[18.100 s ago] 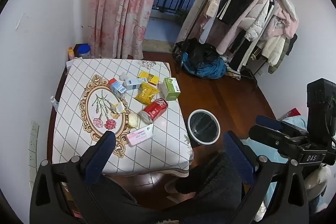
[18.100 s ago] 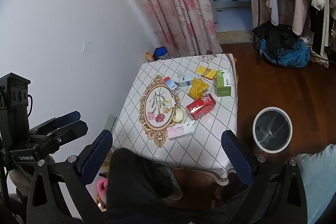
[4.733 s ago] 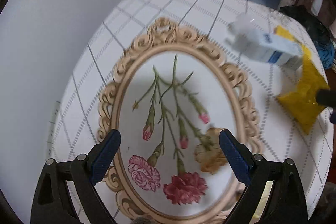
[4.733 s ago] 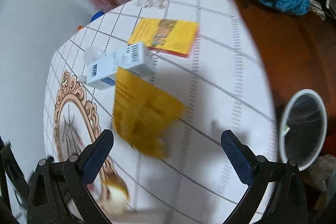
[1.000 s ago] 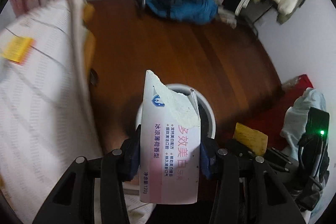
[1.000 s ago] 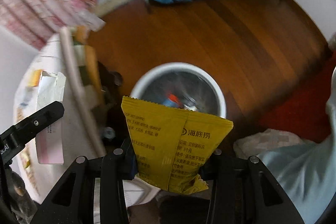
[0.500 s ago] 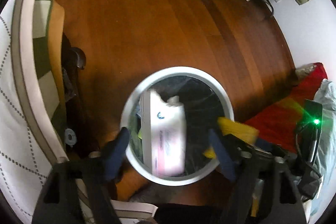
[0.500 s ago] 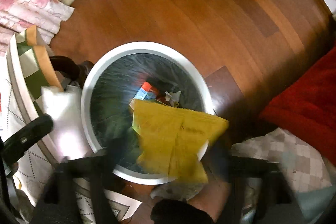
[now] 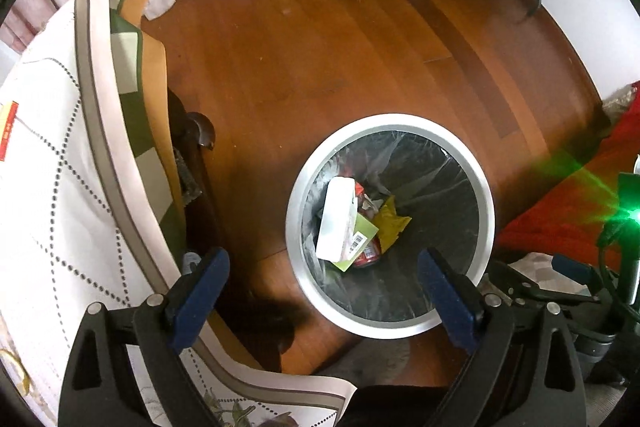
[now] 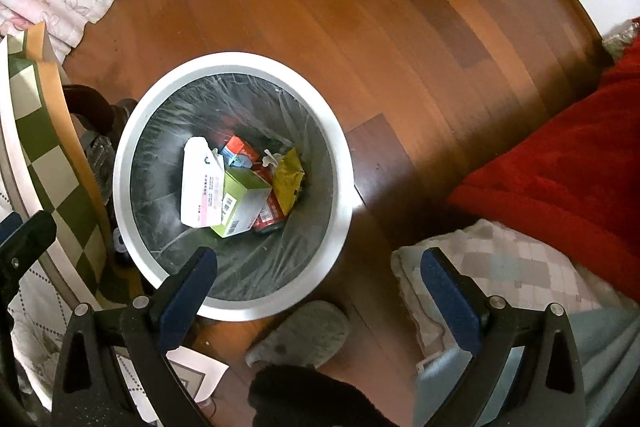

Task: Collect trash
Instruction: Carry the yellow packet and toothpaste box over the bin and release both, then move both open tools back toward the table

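Both your grippers — left gripper (image 9: 323,289) and right gripper (image 10: 318,289) — are wide open and hold nothing. The white box (image 10: 200,187) and yellow packet (image 10: 289,183) lie inside the white trash bin (image 10: 344,163) — on the wood floor (image 10: 360,7).

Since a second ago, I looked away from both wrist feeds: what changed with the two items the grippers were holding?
Both were let go. The left gripper released the white and pink box and the right gripper released the yellow packet; both now lie inside the trash bin. Both grippers are open and empty. The bin stayed on the wooden floor beside the table.
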The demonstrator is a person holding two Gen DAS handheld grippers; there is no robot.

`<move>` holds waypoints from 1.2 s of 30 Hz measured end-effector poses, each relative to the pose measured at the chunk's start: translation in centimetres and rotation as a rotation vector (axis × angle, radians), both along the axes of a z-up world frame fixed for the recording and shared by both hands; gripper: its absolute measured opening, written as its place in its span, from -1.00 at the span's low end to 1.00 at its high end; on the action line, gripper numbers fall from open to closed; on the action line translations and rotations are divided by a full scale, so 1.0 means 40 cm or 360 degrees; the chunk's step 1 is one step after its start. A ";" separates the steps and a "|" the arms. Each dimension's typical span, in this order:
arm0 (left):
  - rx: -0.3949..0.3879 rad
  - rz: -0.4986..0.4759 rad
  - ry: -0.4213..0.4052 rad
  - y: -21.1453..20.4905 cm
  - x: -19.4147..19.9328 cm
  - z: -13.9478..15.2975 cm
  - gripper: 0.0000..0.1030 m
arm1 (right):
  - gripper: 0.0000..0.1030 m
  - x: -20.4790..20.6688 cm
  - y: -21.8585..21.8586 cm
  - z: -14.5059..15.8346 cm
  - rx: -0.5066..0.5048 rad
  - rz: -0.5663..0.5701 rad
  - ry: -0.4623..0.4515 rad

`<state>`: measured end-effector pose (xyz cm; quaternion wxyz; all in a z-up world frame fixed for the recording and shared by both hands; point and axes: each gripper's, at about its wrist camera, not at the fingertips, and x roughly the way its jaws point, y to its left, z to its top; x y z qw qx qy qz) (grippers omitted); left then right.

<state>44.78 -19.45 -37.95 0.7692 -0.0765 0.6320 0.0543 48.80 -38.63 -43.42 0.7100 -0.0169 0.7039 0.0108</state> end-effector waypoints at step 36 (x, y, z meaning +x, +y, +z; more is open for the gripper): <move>0.0332 0.0532 -0.0575 0.387 -0.321 0.509 0.87 | 0.99 -0.180 0.347 0.582 0.0325 0.0354 -0.0511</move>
